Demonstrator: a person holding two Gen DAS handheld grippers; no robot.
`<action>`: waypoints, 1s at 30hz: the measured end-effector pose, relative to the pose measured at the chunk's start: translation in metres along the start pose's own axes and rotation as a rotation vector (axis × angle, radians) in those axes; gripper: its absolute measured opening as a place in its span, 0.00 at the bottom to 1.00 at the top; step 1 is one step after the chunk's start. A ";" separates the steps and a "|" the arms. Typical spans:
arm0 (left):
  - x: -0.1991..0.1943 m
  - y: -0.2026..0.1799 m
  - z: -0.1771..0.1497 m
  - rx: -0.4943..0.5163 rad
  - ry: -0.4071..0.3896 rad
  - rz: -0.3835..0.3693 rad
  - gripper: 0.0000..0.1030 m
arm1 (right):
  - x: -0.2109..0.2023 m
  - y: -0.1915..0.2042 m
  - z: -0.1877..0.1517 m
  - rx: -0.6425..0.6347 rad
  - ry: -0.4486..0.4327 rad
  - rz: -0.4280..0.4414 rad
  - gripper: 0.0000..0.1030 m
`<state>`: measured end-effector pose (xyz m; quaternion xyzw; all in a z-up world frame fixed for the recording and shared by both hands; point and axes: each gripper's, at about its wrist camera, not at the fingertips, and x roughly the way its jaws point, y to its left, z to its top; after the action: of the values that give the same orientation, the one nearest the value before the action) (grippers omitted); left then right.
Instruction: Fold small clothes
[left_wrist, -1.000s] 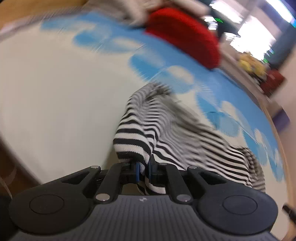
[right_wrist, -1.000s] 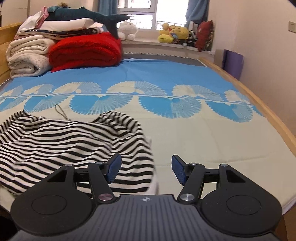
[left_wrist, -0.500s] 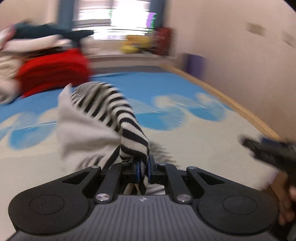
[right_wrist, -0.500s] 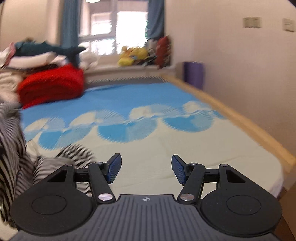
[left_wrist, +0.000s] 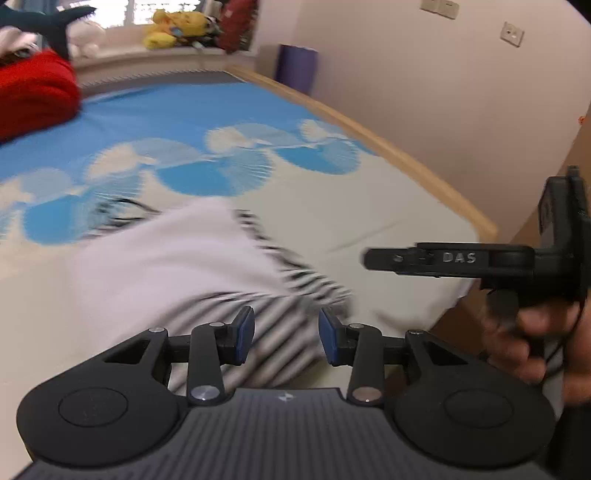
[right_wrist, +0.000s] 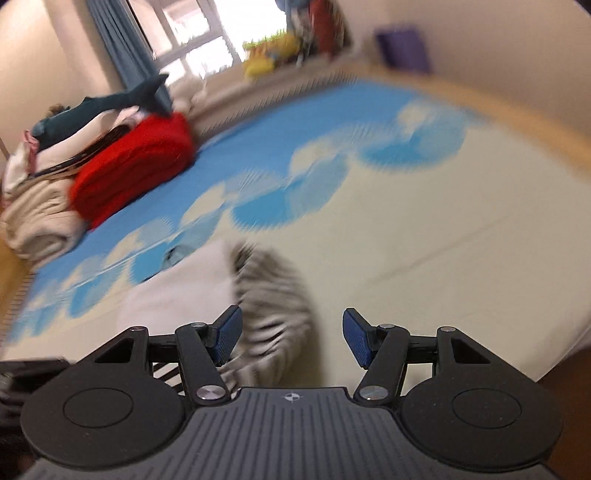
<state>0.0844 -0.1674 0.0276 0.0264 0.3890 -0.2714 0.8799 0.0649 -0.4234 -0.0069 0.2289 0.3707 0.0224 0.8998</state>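
Note:
A small black-and-white striped garment (left_wrist: 192, 266) lies on the bed, folded over so its pale inside faces up. It also shows in the right wrist view (right_wrist: 266, 295), blurred. My left gripper (left_wrist: 286, 334) is open and empty just above the garment's near edge. My right gripper (right_wrist: 291, 341) is open and empty over the garment's right end. The right gripper also shows from the side in the left wrist view (left_wrist: 373, 256), held in a hand at the right.
The bed sheet (left_wrist: 192, 122) is blue and cream with fan patterns. A red blanket (right_wrist: 136, 162), folded bedding and a shark toy (right_wrist: 110, 103) sit at the far left. A wooden bed rail (left_wrist: 388, 147) runs along the right, by the wall.
My left gripper has opened and let go of the striped garment, which now lies folded over on the bed. My right gripper has swung down toward it, still open.

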 end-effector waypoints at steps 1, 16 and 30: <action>-0.006 0.011 -0.004 0.001 0.001 0.016 0.41 | 0.006 0.005 -0.001 -0.001 0.027 0.018 0.60; -0.005 0.109 -0.039 -0.331 -0.014 0.073 0.41 | 0.026 0.058 -0.032 -0.254 0.054 -0.057 0.04; 0.027 0.088 -0.054 -0.149 0.223 0.081 0.44 | 0.016 0.004 -0.038 -0.028 0.208 -0.316 0.04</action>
<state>0.1067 -0.0913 -0.0437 0.0068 0.5019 -0.2014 0.8411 0.0510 -0.4017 -0.0390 0.1517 0.4926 -0.0907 0.8521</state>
